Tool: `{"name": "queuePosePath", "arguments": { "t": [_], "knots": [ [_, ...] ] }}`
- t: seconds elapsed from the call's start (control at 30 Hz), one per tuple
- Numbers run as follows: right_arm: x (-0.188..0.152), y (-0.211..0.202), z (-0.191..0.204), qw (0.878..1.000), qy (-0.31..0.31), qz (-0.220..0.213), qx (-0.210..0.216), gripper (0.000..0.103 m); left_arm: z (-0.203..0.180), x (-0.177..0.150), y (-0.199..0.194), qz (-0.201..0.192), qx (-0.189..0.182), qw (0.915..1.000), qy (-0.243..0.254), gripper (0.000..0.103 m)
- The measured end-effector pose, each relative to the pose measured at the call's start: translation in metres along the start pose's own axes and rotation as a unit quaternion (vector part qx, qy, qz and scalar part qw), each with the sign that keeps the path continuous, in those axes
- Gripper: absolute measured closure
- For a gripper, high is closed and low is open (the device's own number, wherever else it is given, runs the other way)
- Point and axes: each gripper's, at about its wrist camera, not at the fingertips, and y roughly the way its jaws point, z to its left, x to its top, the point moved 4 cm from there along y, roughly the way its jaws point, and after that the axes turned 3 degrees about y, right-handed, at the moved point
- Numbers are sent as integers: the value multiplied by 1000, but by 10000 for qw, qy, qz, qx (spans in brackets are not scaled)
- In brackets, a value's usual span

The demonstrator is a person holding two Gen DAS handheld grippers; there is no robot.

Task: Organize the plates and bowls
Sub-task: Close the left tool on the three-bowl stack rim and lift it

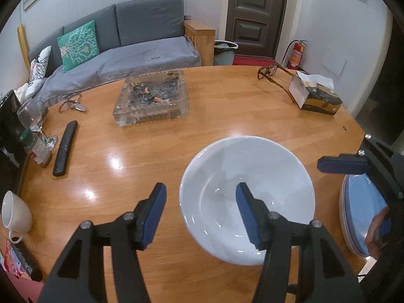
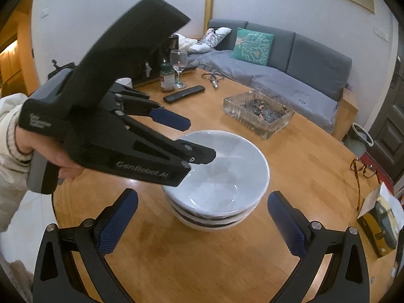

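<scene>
Three white bowls (image 2: 214,184) are nested in a stack on the round wooden table (image 2: 202,265). The top bowl (image 1: 252,171) fills the middle of the left wrist view. My left gripper (image 1: 202,202) straddles its near-left rim, one finger inside the bowl and one outside, with the pads clear of the rim. In the right wrist view the left gripper (image 2: 199,139) hangs over the stack's left rim, held by a hand (image 2: 63,166). My right gripper (image 2: 203,195) stands wide open short of the stack, with nothing between its fingers. A stack of blue plates (image 1: 358,214) lies at the table's right edge.
A glass ashtray (image 1: 151,101) sits beyond the bowls. Spectacles (image 1: 272,72) and a tissue box (image 1: 315,96) lie far right. A remote (image 1: 64,149), a wine glass (image 1: 30,116), a jar (image 1: 38,149) and a white cup (image 1: 16,214) line the left edge. A grey sofa (image 1: 126,45) stands behind the table.
</scene>
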Motion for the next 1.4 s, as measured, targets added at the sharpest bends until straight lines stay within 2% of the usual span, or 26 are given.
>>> {"name": "queuePosePath", "arguments": {
  "t": [0.2,0.3,0.47,0.57,0.7,0.93,1.13,1.4],
  "knots": [
    [-15,18,-6,9990,410,139,80,1,1,0,18,146,7,9999,30,46],
    [-23,24,-10,9969,753,67,211,1,1,-2,25,221,-29,9997,13,46],
    [-30,43,-16,9939,1059,218,-207,1,1,-4,31,286,-63,9996,9,46],
    [-30,47,-14,9921,1214,222,-229,1,2,-4,34,304,-82,9995,-6,54],
    [-29,52,-7,9929,1089,164,-458,1,3,-5,39,359,-160,9992,-80,62],
    [-31,71,-8,9929,1058,328,-433,1,5,-8,45,411,-287,9986,-158,71],
    [-28,81,-10,9941,958,413,-305,1,5,-9,44,343,-323,9989,-89,74],
    [-28,81,-8,9943,927,406,-348,1,6,-12,42,296,-298,9991,-18,75]
  ]
}}
